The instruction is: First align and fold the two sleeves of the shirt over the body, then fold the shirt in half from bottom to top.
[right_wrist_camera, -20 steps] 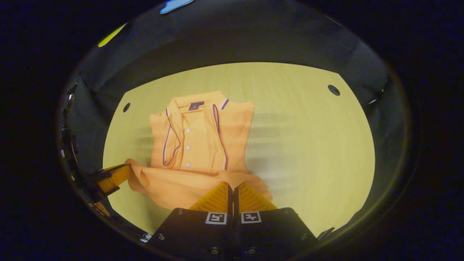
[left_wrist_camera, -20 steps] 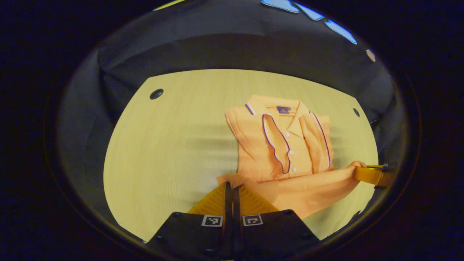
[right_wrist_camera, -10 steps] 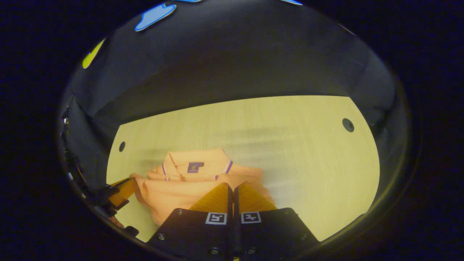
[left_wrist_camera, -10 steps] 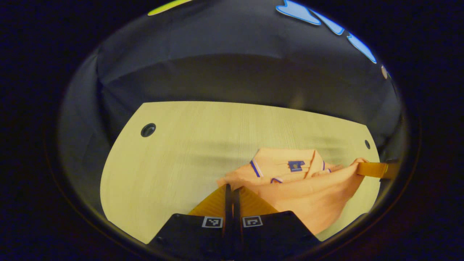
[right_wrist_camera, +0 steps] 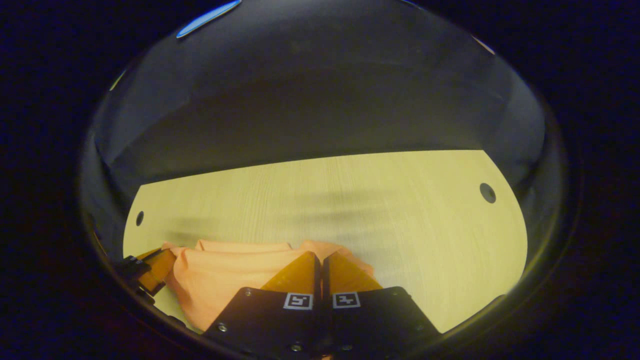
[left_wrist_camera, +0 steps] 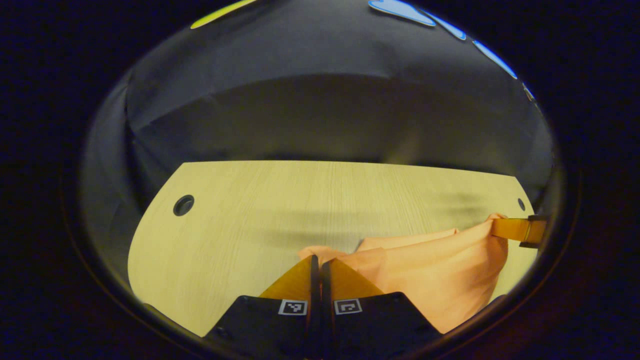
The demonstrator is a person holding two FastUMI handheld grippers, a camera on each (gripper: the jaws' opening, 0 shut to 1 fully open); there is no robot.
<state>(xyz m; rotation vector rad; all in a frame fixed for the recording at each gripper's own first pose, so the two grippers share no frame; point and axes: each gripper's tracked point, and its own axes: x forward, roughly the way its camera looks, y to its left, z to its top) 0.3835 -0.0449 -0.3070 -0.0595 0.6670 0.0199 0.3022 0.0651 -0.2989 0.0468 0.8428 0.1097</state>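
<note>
in the left gripper view, the left tool (left_wrist_camera: pixel 316 260) is seen at the bottom centre with its fingers pressed together on a corner of the orange shirt (left_wrist_camera: pixel 440 280), which fills the lower right of the frame and is held up off the pale wooden desk (left_wrist_camera: pixel 250 225). at the right edge of the same view the right tool (left_wrist_camera: pixel 517 230) is seen from the side, its fingers closed on the other corner of the cloth, so that the fabric hangs stretched between the two tools.

in the right gripper view, the right tool (right_wrist_camera: pixel 321 260) sits at the bottom centre, pinched shut on the shirt (right_wrist_camera: pixel 220 280), which is spread across the lower left of the frame. the left tool (right_wrist_camera: pixel 152 267) is seen at the far lower left, gripping the cloth's far end.

a round hole in the desk (left_wrist_camera: pixel 183 205) is shown at the left of the left gripper view, and a second round hole (right_wrist_camera: pixel 487 192) at the right of the right gripper view. a dark cloth wall (right_wrist_camera: pixel 320 100) is seen behind the desk.
</note>
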